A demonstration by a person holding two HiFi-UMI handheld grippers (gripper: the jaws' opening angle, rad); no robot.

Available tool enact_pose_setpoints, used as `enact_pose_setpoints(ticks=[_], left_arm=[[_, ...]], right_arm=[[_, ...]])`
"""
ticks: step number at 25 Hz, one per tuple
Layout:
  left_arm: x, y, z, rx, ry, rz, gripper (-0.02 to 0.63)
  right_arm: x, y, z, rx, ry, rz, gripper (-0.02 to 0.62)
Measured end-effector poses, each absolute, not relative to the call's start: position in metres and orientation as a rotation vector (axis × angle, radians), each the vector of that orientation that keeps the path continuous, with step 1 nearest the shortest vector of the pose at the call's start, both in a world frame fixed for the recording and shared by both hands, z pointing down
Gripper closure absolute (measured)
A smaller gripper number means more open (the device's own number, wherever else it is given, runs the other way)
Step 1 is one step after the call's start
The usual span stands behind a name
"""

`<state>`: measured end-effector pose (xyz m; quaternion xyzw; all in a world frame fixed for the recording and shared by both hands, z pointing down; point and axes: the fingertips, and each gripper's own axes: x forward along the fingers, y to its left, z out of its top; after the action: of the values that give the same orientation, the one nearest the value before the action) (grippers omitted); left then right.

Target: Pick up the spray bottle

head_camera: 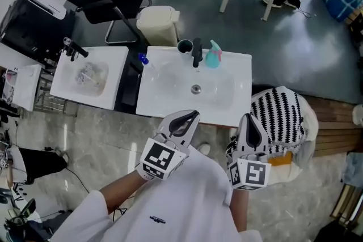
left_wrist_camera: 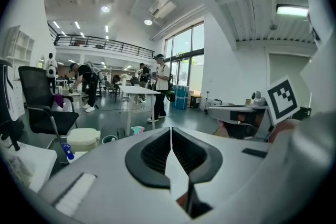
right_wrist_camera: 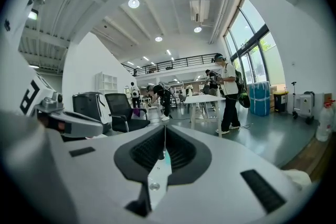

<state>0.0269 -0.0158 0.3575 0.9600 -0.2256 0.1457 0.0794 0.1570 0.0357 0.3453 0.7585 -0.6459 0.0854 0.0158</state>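
left jaws: your left gripper (head_camera: 191,116) has its jaws pressed together tip to tip, with nothing pinched.
right jaws: your right gripper (head_camera: 249,118) is the same, jaws pressed together and empty.
spray bottle: the teal spray bottle (head_camera: 212,55) stands upright at the far edge of the sink counter (head_camera: 232,105), just right of the black faucet (head_camera: 197,52). Both your grippers sit at the counter's near edge, well apart from it.
head view only: it shows the whole layout. The drain (head_camera: 195,88) is mid-basin and a cup (head_camera: 185,46) stands left of the faucet. A second sink (head_camera: 88,76) lies to the left, and a beige bin (head_camera: 157,24) sits on the floor behind the counter. A black-and-white striped bundle (head_camera: 281,113) is just beside your right gripper.
left gripper view only: people (left_wrist_camera: 160,81) stand round a white table (left_wrist_camera: 137,91) far back in the hall. The bottle is only a small teal top above the gripper body, and the rest of it is cut off.
right gripper view only: a black chair (right_wrist_camera: 123,110) is to the left. The bottle is a thin teal sliver in the slot under the closed tips and is hard to make out.
hidden: both gripper views lose the counter top behind their own bodies. In the head view your hands are mostly covered by the marker cubes.
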Motion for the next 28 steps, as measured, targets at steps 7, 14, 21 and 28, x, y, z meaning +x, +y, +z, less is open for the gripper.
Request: enact_pose_setpoints(ticks=[7,14,21,28], left_arm=[[0.037,-0.049,0.358,2.899,-0.587,0.455,0.594],[0.039,-0.072,0.366,2.926,-0.489,0.521,0.594],[0.062,-0.099,0.361,3.099,-0.262,0.623,0.594],[0.087,-0.134,0.368,3.199,-0.064,0.729,0.592]], right_arm=[[0.15,0.006,0.343,2.39,-1.999,0.264,0.588],[0.149,-0.014,0.345,2.39,-1.965,0.288,0.588],[0.144,-0.027,0.351,2.358,-1.957,0.28,0.588],[0.143,-0.052,0.364,2.348,-1.944,0.319,0.588]])
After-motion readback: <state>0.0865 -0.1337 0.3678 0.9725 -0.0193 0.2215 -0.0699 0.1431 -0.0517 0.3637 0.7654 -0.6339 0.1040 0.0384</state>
